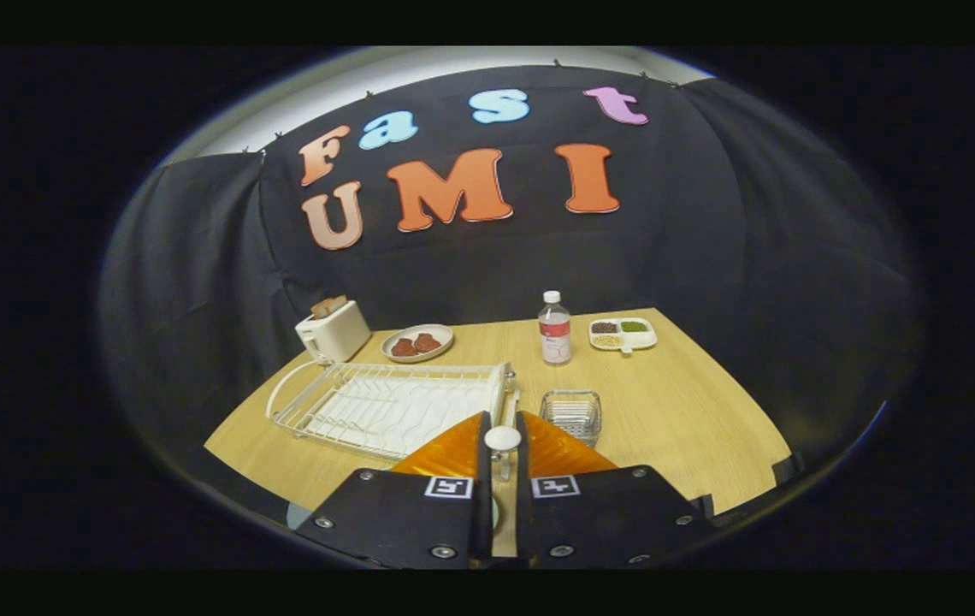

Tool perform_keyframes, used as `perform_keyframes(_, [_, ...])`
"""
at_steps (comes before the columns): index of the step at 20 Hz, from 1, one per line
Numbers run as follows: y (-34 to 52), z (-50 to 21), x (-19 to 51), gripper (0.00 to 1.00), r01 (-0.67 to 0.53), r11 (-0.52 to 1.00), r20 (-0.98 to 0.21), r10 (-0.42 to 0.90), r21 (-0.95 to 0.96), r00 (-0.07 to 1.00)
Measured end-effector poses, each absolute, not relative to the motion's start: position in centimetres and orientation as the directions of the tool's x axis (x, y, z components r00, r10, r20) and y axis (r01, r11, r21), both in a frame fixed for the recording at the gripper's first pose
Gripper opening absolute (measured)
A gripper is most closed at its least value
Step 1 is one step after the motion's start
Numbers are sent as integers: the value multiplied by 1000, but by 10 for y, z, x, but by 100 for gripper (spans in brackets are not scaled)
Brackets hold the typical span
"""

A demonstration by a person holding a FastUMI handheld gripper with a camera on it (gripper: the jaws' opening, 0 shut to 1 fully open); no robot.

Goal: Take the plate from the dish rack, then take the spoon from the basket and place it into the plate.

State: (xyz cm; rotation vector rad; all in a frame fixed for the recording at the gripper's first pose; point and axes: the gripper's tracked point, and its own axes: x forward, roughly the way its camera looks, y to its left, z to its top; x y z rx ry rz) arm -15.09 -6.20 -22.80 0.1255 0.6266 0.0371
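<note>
The gripper (503, 428) hangs over the worktop's (693, 411) near edge, its fingers drawn close and pinching the spoon (503, 439), whose pale rounded end shows between the tips. A sliver of the plate (298, 515) peeks out beside the gripper body, by the near edge. Just beyond the fingers sits the small wire basket (571, 414); left of it lies the white dish rack (389, 400). Along the far edge stand a toaster (333, 331), a dish of brown food (417, 343), a bottle (554, 329) and a divided tray (622, 333).
</note>
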Motion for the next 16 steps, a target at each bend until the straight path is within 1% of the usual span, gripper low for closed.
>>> perform_keyframes(10, [9,-247,-175,11,-232,951,-643,308,202,702])
perform_keyframes(13, [28,-264,-177,11,-267,936,-660,352,231,664])
perform_keyframes(16, [42,-284,-176,11,-269,928,-679,373,259,632])
